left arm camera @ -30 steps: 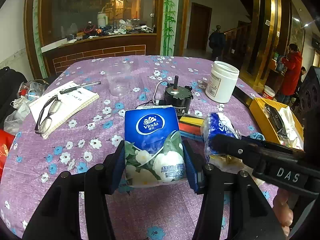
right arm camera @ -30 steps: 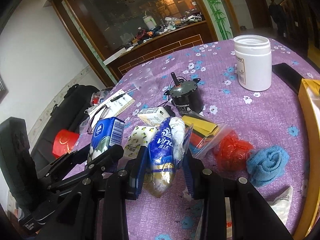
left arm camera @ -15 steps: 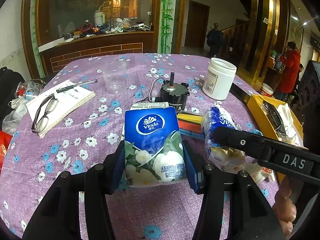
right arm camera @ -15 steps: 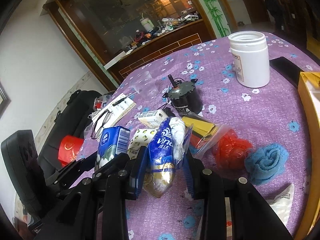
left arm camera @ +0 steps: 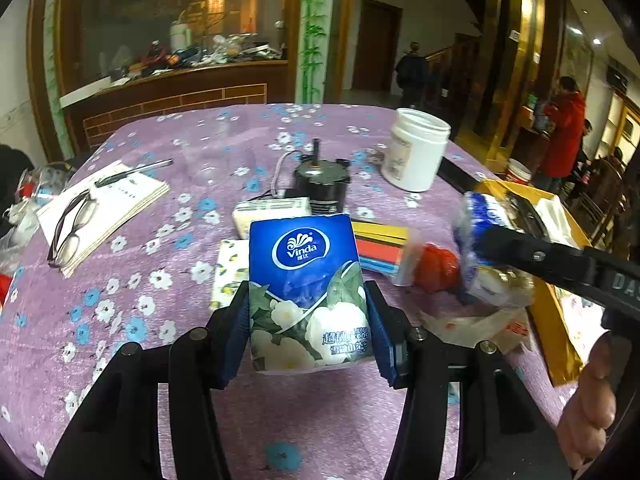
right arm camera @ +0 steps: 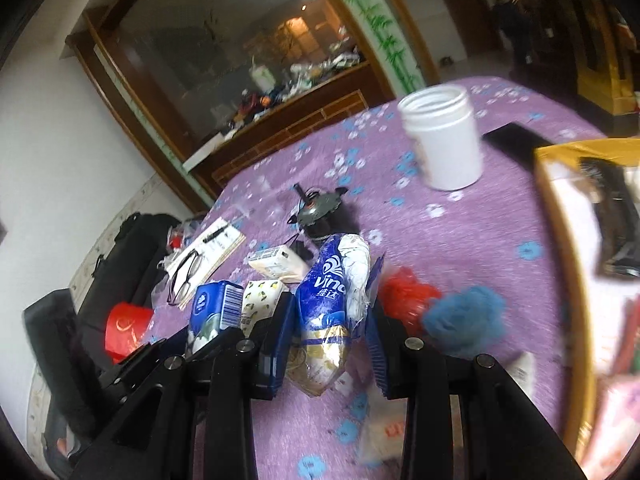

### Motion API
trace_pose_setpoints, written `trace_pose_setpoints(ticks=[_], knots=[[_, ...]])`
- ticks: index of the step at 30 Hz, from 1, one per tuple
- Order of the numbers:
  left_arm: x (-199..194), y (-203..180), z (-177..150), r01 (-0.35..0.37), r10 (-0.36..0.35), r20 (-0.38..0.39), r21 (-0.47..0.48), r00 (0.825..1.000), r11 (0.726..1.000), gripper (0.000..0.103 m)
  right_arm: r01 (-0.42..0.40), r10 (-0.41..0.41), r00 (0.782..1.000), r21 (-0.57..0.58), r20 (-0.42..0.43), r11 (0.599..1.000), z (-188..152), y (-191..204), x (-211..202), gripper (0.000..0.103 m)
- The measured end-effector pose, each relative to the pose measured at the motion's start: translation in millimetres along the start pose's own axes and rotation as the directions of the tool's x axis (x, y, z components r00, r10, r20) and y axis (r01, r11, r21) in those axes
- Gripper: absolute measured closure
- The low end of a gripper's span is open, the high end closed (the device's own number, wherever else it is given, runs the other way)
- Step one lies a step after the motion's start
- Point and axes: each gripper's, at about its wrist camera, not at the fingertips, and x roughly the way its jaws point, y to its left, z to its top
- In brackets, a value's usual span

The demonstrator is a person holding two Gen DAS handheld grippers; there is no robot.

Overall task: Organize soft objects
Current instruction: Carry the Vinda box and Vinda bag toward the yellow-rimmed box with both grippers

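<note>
Right gripper [right arm camera: 330, 326], fingers clamped on the crumpled Vinda tissue pack [right arm camera: 334, 308], has been carried toward the yellow box [right arm camera: 560, 248], probably its destination. Left gripper [left arm camera: 306, 320] holds the blue Vinda tissue pack [left arm camera: 306, 292] above the bench [left arm camera: 160, 272].

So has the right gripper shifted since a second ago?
Yes. In the left wrist view, the right gripper and its tissue pack have moved right, away from the motor, toward the yellow box.

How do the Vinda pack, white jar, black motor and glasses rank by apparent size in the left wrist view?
1. Vinda pack, largest, though it sits nearest the camera in the left gripper.
2. White jar.
3. Black motor and glasses look alike, so no ranking.
</note>
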Motion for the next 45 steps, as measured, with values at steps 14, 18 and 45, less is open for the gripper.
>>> trace_pose_setpoints(ticks=[14, 18, 45], knots=[[-4.5, -30.0, -1.5, 0.063, -0.061, -0.025, 0.075, 0.998, 0.995, 0.052, 0.016, -0.023, 0.997, 0.092, 0.071, 0.996, -7.7, -41.5, -73.9, 0.068], [-7.8, -43.6, -1.0, 0.079, -0.076, -0.040, 0.093, 0.996, 0.992, 0.051, 0.007, -0.019, 0.995, 0.116, 0.095, 0.993, -6.6, -55.6, -91.1, 0.068], [-5.2, -283.6, -19.2, 0.455, -0.386, -0.261, 0.307, 0.885, 0.836, 0.051, 0.285, -0.321, 0.944, 0.297, 0.080, 0.911, 1.2, -217.1, -172.7, 0.067]])
